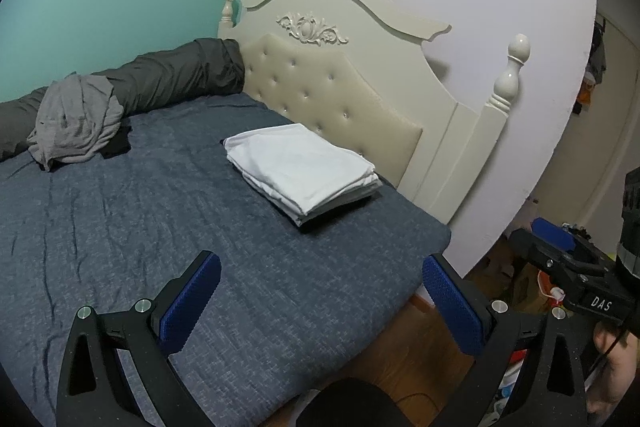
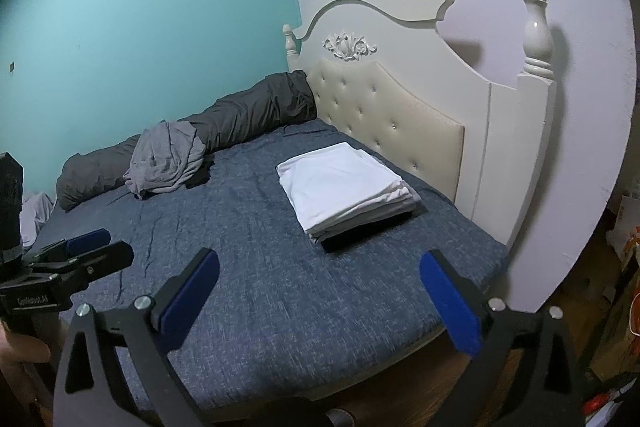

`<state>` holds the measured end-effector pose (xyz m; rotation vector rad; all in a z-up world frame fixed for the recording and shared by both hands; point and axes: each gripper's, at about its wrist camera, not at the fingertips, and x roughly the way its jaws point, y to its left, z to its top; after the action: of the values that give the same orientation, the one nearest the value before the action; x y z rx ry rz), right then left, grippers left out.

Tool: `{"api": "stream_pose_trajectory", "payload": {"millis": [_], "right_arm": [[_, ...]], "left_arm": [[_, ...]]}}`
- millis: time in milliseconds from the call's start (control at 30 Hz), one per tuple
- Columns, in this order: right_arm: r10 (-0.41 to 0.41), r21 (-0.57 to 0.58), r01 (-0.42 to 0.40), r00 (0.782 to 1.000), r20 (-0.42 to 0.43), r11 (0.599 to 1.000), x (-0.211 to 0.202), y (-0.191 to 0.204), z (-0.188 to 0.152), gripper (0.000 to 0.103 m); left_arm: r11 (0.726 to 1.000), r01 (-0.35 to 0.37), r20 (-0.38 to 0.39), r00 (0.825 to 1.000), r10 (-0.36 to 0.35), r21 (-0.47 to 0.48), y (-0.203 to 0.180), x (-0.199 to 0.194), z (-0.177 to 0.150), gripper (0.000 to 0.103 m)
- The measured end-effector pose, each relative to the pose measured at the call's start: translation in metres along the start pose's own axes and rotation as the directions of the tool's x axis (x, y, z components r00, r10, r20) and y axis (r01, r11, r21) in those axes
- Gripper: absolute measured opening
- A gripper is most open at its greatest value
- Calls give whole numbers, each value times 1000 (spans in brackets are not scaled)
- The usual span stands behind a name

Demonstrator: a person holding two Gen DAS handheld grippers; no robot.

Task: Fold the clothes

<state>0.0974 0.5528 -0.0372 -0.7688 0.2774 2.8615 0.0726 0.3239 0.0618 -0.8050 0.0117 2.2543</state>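
A stack of folded clothes (image 1: 304,171), white on top and dark at the bottom, lies on the blue bedspread (image 1: 120,227) near the headboard; it also shows in the right wrist view (image 2: 344,187). A crumpled grey garment (image 1: 76,119) lies at the far left by the wall, also in the right wrist view (image 2: 166,157), with a dark item partly under it. My left gripper (image 1: 320,301) is open and empty above the bed's near edge. My right gripper (image 2: 320,301) is open and empty, also over the near edge. The left gripper also shows in the right wrist view (image 2: 86,247).
A rolled dark grey duvet (image 1: 168,75) runs along the teal wall. A cream tufted headboard (image 1: 340,87) with posts stands behind the stack. Wood floor (image 1: 400,355) and clutter (image 1: 552,231) lie to the right of the bed. More grey cloth (image 2: 36,211) sits at far left.
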Motion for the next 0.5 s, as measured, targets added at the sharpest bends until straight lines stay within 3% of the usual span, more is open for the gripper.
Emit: {"api": "stream_pose_trajectory", "payload": {"millis": [500], "right_arm": [[-2, 15, 2, 1000, 7, 1000, -13, -2, -19, 101]], "left_arm": [[999, -27, 13, 1000, 26, 26, -11, -6, -11, 103]]}}
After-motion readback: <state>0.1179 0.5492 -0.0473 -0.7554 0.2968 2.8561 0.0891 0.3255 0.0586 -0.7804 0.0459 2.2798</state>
